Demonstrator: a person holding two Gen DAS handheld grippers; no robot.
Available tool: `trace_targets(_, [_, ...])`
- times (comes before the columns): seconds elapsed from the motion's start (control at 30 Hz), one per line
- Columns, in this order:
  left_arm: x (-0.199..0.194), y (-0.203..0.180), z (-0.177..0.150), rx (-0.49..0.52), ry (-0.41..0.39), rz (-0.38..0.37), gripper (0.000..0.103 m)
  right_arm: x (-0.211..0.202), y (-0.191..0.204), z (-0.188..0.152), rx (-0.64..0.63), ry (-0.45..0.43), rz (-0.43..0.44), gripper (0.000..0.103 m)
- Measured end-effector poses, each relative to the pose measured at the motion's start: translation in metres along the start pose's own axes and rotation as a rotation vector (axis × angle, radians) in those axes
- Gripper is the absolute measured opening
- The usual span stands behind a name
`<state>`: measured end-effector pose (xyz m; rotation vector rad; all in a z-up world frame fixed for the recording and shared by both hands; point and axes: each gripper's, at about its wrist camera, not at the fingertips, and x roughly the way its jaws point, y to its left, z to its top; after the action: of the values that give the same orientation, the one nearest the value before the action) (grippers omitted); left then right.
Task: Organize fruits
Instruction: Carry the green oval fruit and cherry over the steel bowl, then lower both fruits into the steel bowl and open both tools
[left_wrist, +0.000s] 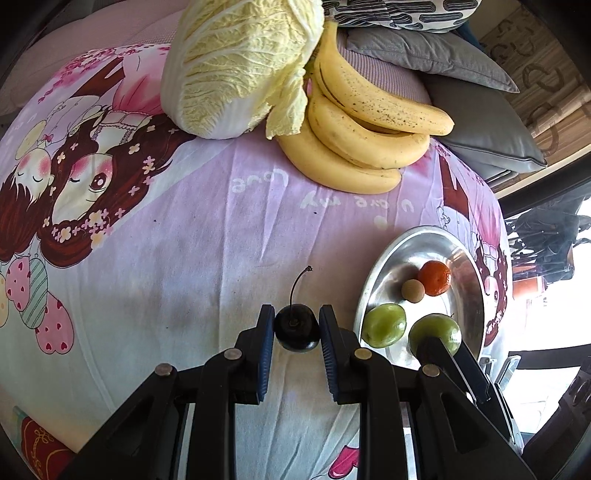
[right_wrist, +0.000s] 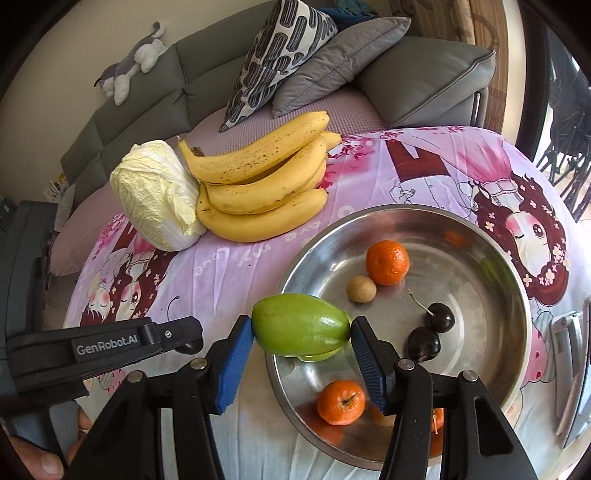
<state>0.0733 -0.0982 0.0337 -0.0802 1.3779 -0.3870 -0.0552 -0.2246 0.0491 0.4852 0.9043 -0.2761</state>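
Observation:
My left gripper (left_wrist: 296, 326) is shut on a dark cherry (left_wrist: 296, 329) with its stem up, above the pink printed cloth, left of the steel bowl (left_wrist: 384, 266). My right gripper (right_wrist: 301, 328) is shut on a green fruit (right_wrist: 301, 325) and holds it over the near-left rim of the steel bowl (right_wrist: 491, 254). The bowl holds two tangerines (right_wrist: 387, 262) (right_wrist: 340, 402), a small tan round fruit (right_wrist: 361, 289), two dark cherries (right_wrist: 439, 317) and another green fruit (left_wrist: 384, 325). A banana bunch (right_wrist: 258, 184) lies behind the bowl.
A napa cabbage (right_wrist: 159, 199) lies against the bananas. The table's cloth (left_wrist: 184, 258) carries a cartoon print. A grey sofa with cushions (right_wrist: 332, 62) and a plush toy (right_wrist: 133, 59) stands behind. A metal object (right_wrist: 576, 369) lies right of the bowl.

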Motion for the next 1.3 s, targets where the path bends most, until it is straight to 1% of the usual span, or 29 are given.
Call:
trace_targets(0.17, [0.003, -0.024, -0.002, 0.057, 0.007, 0.002, 0.025, -0.002, -0.020, 0.002, 0.041, -0.005, -0.036, 0.058])
trace_targets(0.4, [0.010, -0.067, -0.003, 0.153, 0.020, -0.015, 0.025, -0.002, -0.050, 0.004, 0.115, 0.000, -0.066, 0.058])
trace_targets(0.6, [0.018, -0.093, -0.005, 0.206, 0.038, -0.028, 0.025, -0.003, -0.070, 0.004, 0.162, 0.003, -0.087, 0.058])
trace_targets(0.8, [0.029, -0.104, -0.002, 0.215, 0.059, -0.025, 0.025, -0.001, -0.078, 0.005, 0.183, 0.008, -0.095, 0.058])
trace_targets(1.0, [0.038, -0.110, 0.003, 0.229, 0.062, -0.006, 0.025, 0.004, -0.071, 0.005, 0.158, 0.022, -0.084, 0.058])
trace_targets(1.13, [0.043, -0.111, 0.005, 0.240, 0.058, 0.017, 0.025, 0.009, -0.069, 0.003, 0.148, 0.036, -0.093, 0.058])
trace_targets(1.3, [0.051, -0.107, 0.005, 0.239, 0.069, 0.028, 0.025, 0.012, -0.067, 0.003, 0.138, 0.048, -0.104, 0.058])
